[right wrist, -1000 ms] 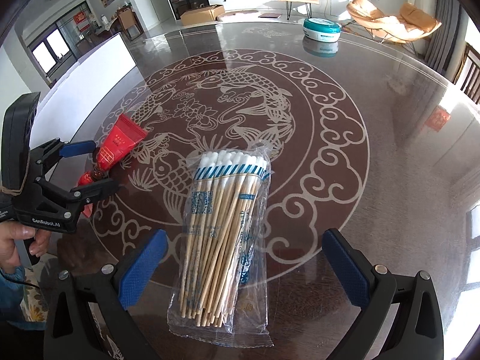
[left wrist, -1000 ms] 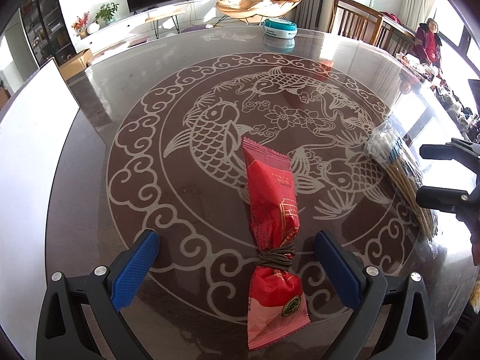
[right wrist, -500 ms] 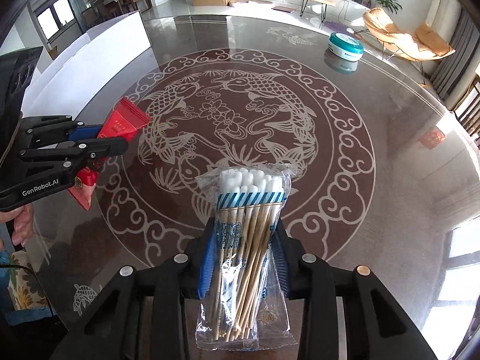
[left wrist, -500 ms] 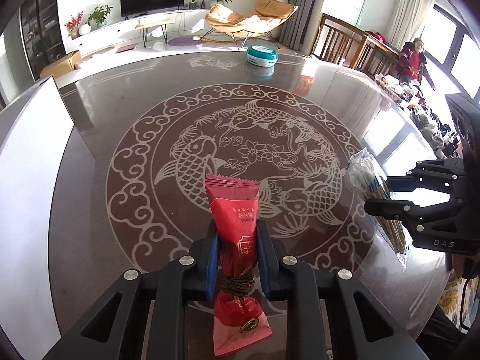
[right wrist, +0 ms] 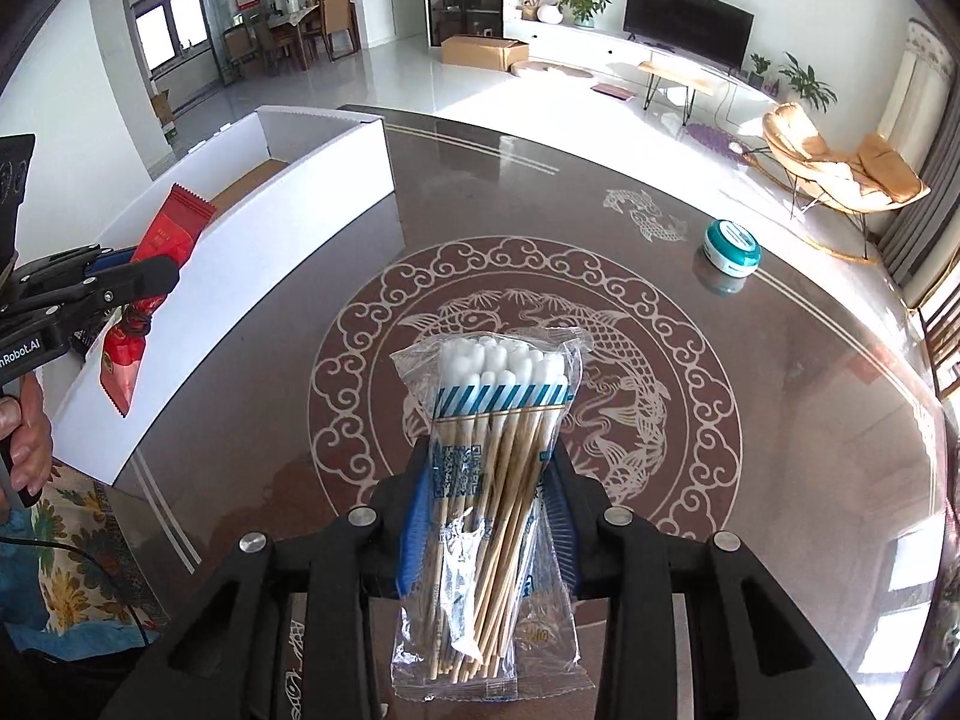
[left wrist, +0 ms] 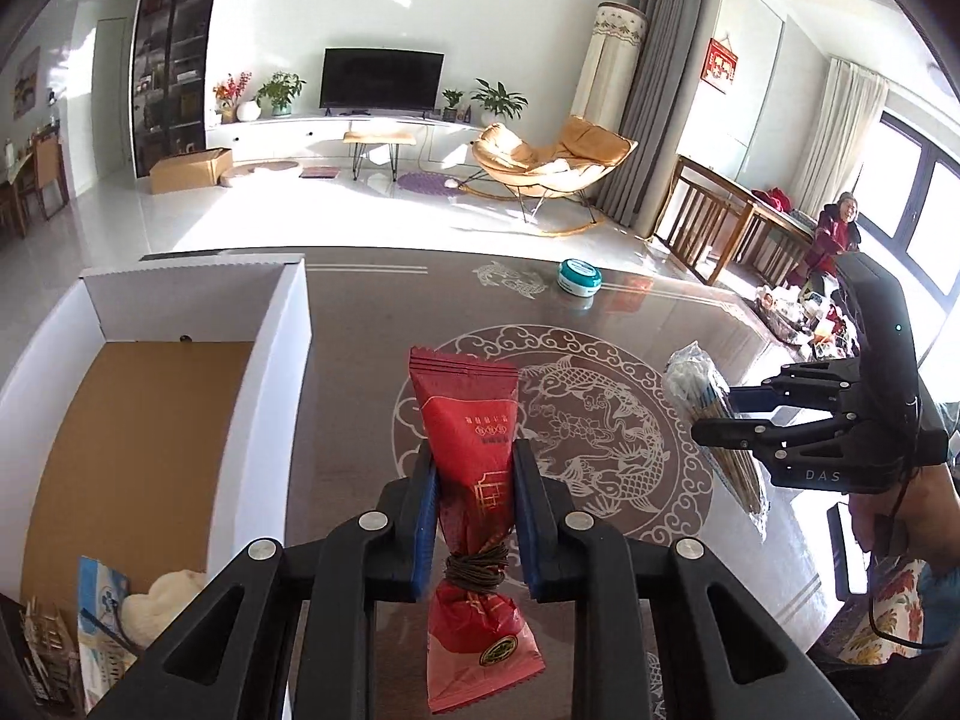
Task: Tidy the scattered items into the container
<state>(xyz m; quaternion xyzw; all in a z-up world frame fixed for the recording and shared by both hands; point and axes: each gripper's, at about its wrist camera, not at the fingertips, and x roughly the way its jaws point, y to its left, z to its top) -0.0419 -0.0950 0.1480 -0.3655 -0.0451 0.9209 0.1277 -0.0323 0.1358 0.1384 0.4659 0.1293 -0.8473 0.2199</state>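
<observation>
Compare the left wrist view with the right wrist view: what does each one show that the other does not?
Only the left wrist view shows the items lying inside the white box. Only the right wrist view shows the hand holding the left gripper. Both show the red packet, the cotton swab pack, the right gripper and the teal tin.

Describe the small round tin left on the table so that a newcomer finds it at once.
Start at the dark glass table with its pale carp medallion. Beyond the medallion's far rim, toward the tan lounge chair, sits the tin by a small twin-fish emblem. It is the only loose item out there: a squat round tin, teal-sided with a white lid, mirrored in the glass.
</observation>
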